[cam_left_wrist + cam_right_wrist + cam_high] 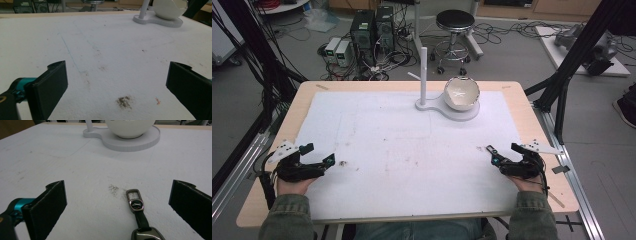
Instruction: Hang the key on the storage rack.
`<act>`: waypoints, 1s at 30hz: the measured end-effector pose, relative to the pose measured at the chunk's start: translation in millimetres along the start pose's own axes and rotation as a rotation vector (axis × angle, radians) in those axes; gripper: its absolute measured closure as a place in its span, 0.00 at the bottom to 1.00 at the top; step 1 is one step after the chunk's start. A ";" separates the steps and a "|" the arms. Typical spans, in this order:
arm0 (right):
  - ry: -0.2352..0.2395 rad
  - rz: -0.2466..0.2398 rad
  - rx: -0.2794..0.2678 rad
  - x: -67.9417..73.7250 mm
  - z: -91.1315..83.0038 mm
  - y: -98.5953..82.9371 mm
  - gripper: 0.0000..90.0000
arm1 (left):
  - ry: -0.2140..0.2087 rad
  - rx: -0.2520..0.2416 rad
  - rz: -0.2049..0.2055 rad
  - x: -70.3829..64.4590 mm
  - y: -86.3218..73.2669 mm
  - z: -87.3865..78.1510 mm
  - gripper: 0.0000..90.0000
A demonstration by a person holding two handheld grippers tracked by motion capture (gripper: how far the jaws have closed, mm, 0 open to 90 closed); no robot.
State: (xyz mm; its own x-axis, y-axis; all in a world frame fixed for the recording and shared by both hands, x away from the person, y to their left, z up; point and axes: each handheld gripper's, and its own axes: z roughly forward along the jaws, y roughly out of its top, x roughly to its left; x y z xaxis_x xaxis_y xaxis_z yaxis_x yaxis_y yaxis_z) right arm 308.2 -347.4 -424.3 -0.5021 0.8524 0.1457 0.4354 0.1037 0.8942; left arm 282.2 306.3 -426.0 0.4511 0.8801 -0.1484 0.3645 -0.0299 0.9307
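I have a gripper in each hand, resting low at the near corners of the white mat [377, 130], one to each side so the middle stays open for work. My right gripper [500, 152] has its jaws spread wide apart and nothing between them is gripped; in the right gripper view a key fob [140, 220] lies flat on the mat just in front of me, between the two black jaws, its metal loop pointing away toward the far side. I judge that the fob is what I am about to take, and that I have lined the jaws up on either side of it so that a short push forward and a squeeze would close on its strap. My left gripper [319, 154] is open as well, jaws well apart, over bare mat with a small dark smudge [124, 102] below; it holds nothing and waits out of the way. At the far edge stands a white stand [447, 107] with an upright post [423, 75] that has a short peg on its side, and a white bowl [461, 93] sits on the round part of its base. The peg looks made for hanging something by a loop, which may be why the fob's ring matters.
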 end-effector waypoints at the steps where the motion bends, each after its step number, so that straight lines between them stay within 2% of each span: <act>1: -0.002 -0.001 -0.001 0.2 0.0 0.1 0.01 | -0.002 0.004 0.000 -0.2 -0.1 0.3 0.05; 14: -0.002 0.002 0.007 0.3 0.4 0.2 0.01 | -0.006 0.002 -0.003 -0.3 0.0 0.5 0.05; 20: -0.008 -0.022 0.024 1.6 3.5 1.5 0.01 | -0.006 0.004 -0.001 -1.0 0.0 0.2 0.05; 25: -0.020 -0.034 0.058 4.0 7.3 6.0 0.01 | -0.007 0.005 -0.003 -1.5 -0.1 0.8 0.05; 30: -0.035 -0.065 0.129 6.0 14.8 15.4 0.01 | -0.009 0.005 -0.001 -1.3 -0.1 0.5 0.05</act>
State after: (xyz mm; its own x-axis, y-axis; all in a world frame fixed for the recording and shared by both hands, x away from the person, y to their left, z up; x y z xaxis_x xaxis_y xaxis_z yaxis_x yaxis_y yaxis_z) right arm 322.9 -333.1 -415.9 -0.5073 0.8587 0.0725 0.4964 0.2224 0.8391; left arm 281.9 304.9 -426.1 0.4578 0.8760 -0.1521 0.3690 -0.0316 0.9289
